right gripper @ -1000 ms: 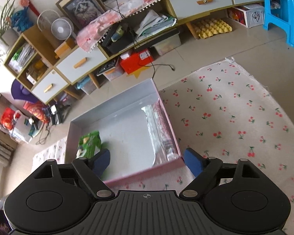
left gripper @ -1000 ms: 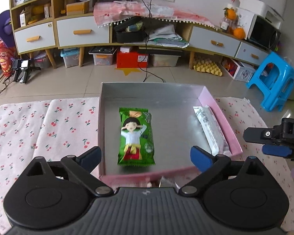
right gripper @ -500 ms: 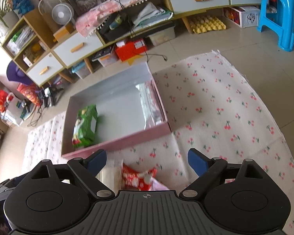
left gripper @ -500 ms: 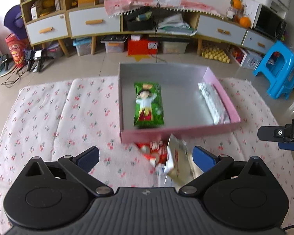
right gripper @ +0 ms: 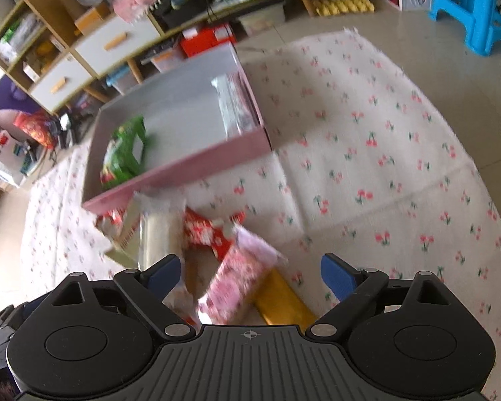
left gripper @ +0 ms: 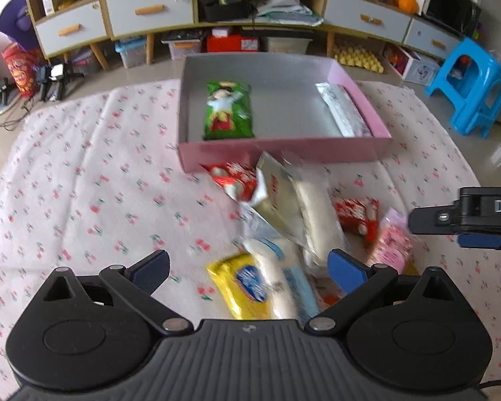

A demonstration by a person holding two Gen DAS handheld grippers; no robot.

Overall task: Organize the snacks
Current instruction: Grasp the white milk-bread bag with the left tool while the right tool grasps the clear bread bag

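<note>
A pink box [left gripper: 284, 158] [right gripper: 183, 170] with a grey inside sits on the cherry-print cloth. It holds a green snack packet [left gripper: 228, 112] [right gripper: 123, 150] at the left and a silver packet [left gripper: 342, 110] [right gripper: 232, 103] along the right wall. A pile of loose snacks lies in front of it: red packets [left gripper: 237, 178], a white packet [left gripper: 317, 214], a yellow packet [left gripper: 242, 284], a pink packet [right gripper: 240, 280] and a gold one [right gripper: 284, 300]. My left gripper [left gripper: 247, 269] is open above the pile. My right gripper [right gripper: 250, 272] is open over the pink packet, and shows in the left wrist view [left gripper: 464, 224].
The cherry-print cloth [left gripper: 83, 193] covers the floor around the box. A blue plastic stool [left gripper: 467, 83] stands at the right beyond the cloth. Low cabinets with drawers [left gripper: 150, 10] and storage boxes line the back wall.
Both grippers have pulled back from the box toward me, so the pile of loose snacks in front of it has come into view. Both stay open and empty.
</note>
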